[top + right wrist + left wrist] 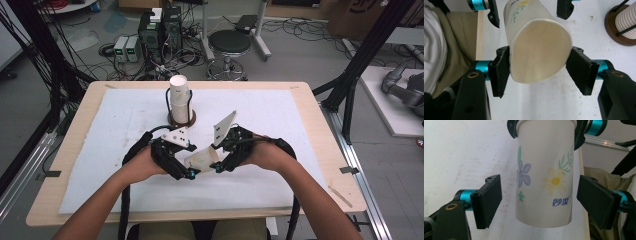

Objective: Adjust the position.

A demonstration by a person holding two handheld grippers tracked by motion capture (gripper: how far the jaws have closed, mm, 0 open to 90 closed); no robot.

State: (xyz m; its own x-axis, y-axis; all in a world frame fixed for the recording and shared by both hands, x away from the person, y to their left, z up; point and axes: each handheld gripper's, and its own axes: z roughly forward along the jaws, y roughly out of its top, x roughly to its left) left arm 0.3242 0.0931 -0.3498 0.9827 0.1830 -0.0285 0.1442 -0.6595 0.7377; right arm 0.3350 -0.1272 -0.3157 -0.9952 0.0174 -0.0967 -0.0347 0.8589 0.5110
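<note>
A white paper cup (202,159) with printed flowers hangs on its side above the white mat, between both hands. My right gripper (540,72) is shut on the cup (539,57) at its open rim, and the pads squeeze the rim into an oval. The left gripper (542,202) stands open around the cup's base end (544,182), with a gap between each pad and the cup wall. In the high view the left gripper (191,173) and right gripper (218,167) nearly meet in front of the person.
A stack of white cups in a wire holder on a brown base (180,100) stands on the mat (280,110) behind the hands, also seen as the stack (625,22). Wooden table edge (325,125) rings the mat. A stool (229,45) and computers stand on the floor beyond.
</note>
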